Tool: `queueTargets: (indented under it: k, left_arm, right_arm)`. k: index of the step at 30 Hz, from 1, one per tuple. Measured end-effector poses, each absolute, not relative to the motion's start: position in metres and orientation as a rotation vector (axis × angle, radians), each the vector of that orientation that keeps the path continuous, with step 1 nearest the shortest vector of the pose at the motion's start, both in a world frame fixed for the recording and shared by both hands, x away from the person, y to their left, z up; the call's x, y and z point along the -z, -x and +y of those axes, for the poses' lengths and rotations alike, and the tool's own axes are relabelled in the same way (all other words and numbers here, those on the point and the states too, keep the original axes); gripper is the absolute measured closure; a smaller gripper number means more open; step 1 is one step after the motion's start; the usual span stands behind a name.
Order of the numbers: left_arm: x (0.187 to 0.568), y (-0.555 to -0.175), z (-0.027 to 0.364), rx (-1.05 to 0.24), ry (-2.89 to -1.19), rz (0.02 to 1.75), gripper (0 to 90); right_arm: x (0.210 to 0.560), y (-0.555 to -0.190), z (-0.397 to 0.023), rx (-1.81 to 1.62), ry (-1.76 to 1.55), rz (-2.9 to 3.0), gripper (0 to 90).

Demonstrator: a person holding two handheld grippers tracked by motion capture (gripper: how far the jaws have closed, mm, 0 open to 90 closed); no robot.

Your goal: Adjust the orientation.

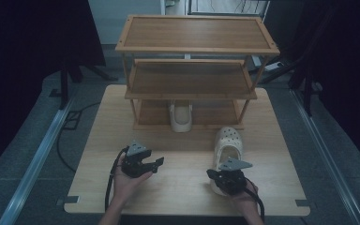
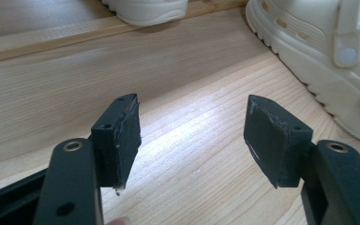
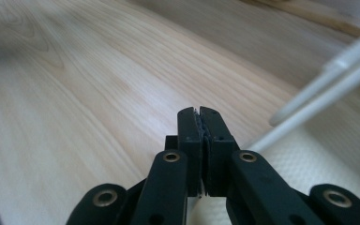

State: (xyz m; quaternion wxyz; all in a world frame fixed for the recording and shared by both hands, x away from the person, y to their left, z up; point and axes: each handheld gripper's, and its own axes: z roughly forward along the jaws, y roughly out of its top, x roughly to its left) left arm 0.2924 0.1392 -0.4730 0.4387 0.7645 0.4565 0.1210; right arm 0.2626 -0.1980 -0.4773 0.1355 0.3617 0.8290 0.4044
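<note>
A cream clog (image 1: 228, 140) lies on the wooden table (image 1: 178, 187), toe toward the rack. My right gripper (image 1: 218, 176) sits at its heel end with the jaws shut. In the right gripper view the pads (image 3: 199, 115) meet with nothing showing between them, above the clog's textured insole (image 3: 300, 164) and beside its strap (image 3: 328, 79). My left gripper (image 1: 157, 164) rests open to the left, pointing right, with bare table between its jaws (image 2: 192, 136). The clog (image 2: 318, 56) lies beyond its right jaw. A second cream clog (image 1: 181, 117) stands on the rack's bottom shelf.
A three-tier wooden shoe rack (image 1: 192, 47) stands at the back of the table; its upper two shelves are bare. The second clog's sole (image 2: 145, 9) shows at the top of the left gripper view. Dark curtains and stands flank the table.
</note>
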Motion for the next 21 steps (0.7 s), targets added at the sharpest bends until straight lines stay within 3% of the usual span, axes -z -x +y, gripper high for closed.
queueTargets:
  k: [12,21]
  left_arm:
    - [0.469,-0.291,0.148,-0.313,-1.879,1.151,36.5]
    - [0.472,-0.291,0.148,-0.311,-1.889,1.160,36.2]
  right_arm:
    - [0.472,-0.253,-0.240,-1.158,-1.183,2.363,83.9]
    - [0.459,-0.256,-0.244,-1.237,-1.103,2.303,67.1]
